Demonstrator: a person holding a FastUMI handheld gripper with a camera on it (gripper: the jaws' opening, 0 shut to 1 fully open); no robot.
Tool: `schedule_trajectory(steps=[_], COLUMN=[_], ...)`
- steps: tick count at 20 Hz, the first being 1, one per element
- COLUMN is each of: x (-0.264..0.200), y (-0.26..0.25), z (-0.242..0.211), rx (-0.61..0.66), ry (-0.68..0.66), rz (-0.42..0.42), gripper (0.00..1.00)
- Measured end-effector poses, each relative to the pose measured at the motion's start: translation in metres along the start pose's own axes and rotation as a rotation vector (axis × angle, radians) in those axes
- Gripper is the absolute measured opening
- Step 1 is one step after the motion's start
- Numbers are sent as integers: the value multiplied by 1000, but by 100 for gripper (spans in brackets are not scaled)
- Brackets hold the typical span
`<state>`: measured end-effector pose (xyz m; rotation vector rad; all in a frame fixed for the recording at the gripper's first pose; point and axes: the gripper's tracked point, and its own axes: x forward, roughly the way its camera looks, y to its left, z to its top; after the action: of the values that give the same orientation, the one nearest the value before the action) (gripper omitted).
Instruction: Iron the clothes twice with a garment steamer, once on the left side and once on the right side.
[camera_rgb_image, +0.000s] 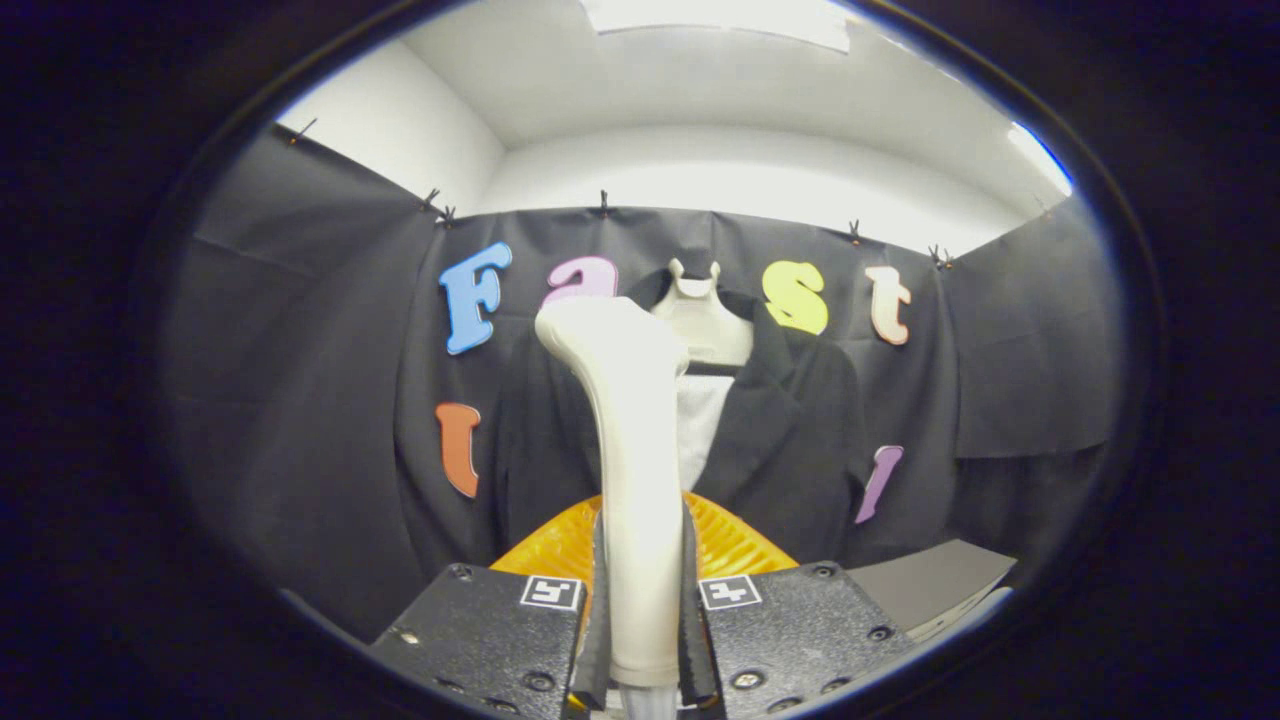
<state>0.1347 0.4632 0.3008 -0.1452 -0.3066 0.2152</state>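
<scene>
A cream-white garment steamer (632, 470) stands upright between the two black fingers (596, 600), its handle pinched by both and its head up near the hanger. My gripper (640, 615) is shut on it. Beyond the steamer a black jacket (790, 440) hangs on a white hanger (700, 320) against the booth wall, open at the front over a pale grey lining (700, 420). The steamer head sits in front of the jacket's left shoulder and hides part of it. I cannot tell whether the head touches the cloth.
An orange ribbed piece (735, 540) shows just ahead of the fingers, behind the steamer's handle. A grey table top (930, 580) lies low on the right under the jacket. Black cloth lines the booth on the back and both sides.
</scene>
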Motion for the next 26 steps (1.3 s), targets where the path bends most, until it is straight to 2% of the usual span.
schedule_trajectory(steps=[5,7,10,15,26], x=[46,61,73,61,26], y=[5,3,13,14,21], z=[10,-2,-26,-50,-134], rx=[-40,-53,-92,-149,-143], ry=[-24,-3,28,15,141], rz=[-51,-86,-78,-91,-83], gripper=[30,30,30,30,30])
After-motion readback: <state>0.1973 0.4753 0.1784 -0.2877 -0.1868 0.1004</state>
